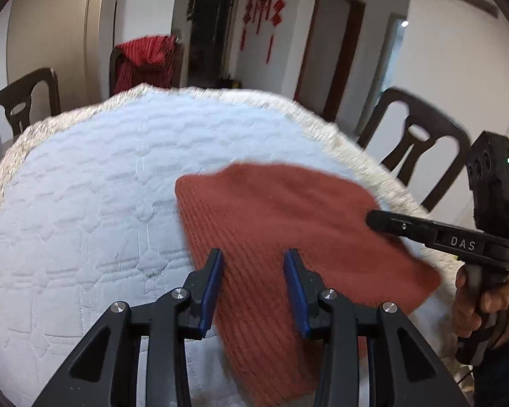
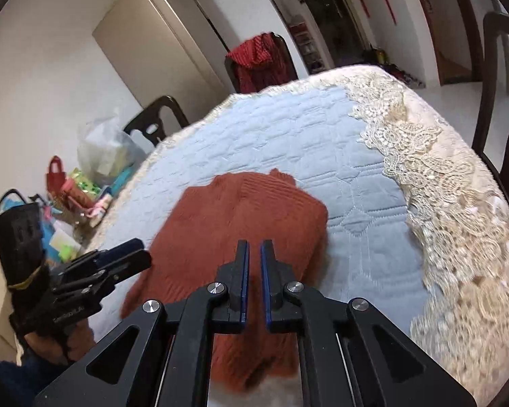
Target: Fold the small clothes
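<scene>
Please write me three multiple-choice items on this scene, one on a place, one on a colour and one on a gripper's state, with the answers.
1. Where does the knitted garment lie?
A. On the quilted table cover
B. Over a chair back
C. On the floor

2. What colour is the garment?
A. White
B. Rust red
C. Green

3. How do the left gripper's jaws stand?
A. Clamped on the garment
B. Holding a bag
C. Apart, gripping nothing

Answers: 1 A, the garment is spread flat on the pale blue quilting in both views. 2 B, its ribbed knit is rust red against the pale cover. 3 C, the left wrist view shows a wide gap between the blue pads with nothing pinched; the right gripper has its jaws nearly together, also empty.
</scene>
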`<state>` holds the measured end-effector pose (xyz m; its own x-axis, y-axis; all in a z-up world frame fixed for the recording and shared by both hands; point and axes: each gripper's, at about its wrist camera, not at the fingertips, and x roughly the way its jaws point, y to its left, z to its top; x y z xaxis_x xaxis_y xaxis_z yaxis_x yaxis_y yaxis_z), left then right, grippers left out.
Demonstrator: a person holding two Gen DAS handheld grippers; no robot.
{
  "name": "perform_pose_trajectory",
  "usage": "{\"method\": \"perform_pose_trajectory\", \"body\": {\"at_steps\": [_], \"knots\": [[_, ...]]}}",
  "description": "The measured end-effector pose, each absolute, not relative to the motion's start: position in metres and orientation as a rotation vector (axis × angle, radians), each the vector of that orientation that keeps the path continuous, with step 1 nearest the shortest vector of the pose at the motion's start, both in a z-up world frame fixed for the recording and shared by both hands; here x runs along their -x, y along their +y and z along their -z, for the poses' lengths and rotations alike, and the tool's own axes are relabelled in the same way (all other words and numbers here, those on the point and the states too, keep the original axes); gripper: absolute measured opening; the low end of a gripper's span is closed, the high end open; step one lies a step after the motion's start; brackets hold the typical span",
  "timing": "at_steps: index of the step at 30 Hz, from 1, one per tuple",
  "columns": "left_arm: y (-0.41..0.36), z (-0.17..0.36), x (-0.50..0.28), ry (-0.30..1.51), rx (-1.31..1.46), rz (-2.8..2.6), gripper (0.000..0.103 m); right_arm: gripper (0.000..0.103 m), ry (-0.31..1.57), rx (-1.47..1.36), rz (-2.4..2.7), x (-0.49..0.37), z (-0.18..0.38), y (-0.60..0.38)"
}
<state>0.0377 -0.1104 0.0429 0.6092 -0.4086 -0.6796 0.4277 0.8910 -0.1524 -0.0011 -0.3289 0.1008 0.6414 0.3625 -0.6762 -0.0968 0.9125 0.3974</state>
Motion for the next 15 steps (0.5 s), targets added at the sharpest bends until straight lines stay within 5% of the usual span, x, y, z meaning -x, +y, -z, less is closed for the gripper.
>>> {"method": "perform_pose_trajectory", "body": {"at_steps": [15], "knots": [[-0.102,-0.047,-0.03,0.764,-0.003,0.481,0.043,0.01,0.838,-0.323,-0.228,0.007,-0.1,-0.331]]}}
